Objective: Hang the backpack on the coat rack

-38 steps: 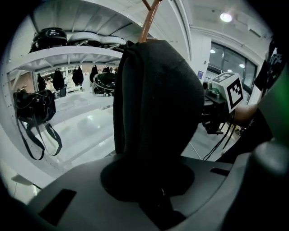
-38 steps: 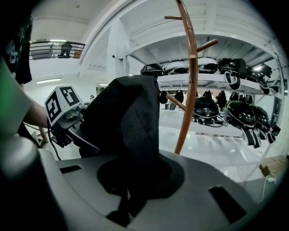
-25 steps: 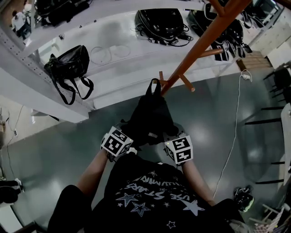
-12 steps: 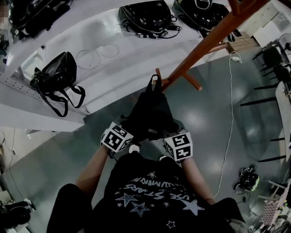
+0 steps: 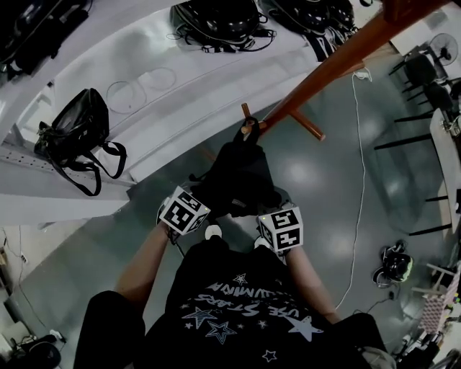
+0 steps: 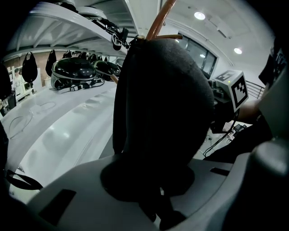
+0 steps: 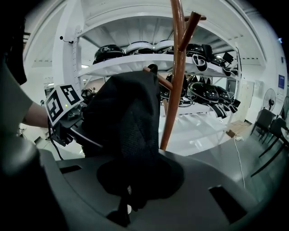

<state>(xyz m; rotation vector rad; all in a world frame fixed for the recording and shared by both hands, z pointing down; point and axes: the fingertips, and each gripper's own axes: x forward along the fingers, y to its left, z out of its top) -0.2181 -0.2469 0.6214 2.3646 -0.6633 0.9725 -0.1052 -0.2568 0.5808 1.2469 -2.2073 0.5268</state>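
A black backpack [image 5: 241, 176] hangs in front of me from the brown wooden coat rack [image 5: 328, 65]. Its top loop [image 5: 248, 130] appears to lie around a short peg [image 7: 159, 80] close to the pole. My left gripper [image 6: 156, 211] is shut on the bag's lower fabric from the left, its marker cube [image 5: 184, 212] showing beside the bag. From the right, my right gripper [image 7: 126, 206] is shut on the bag's bottom edge, below its own cube [image 5: 282, 230]. The bag's bulk [image 6: 162, 103] hides both sets of fingertips in the head view.
White shelving [image 5: 144, 108] stands behind the rack. It carries a black handbag [image 5: 72, 133] and several black backpacks [image 5: 216, 14]. A white cable [image 5: 358, 180] trails over the grey floor, shoes [image 5: 395, 263] lie at the right, and dark chairs [image 5: 425, 72] stand far right.
Both grippers have sunk slightly, still shut on the backpack's bottom. The loop stays at the peg. The head view has drifted, so the shelves sit higher in the picture.
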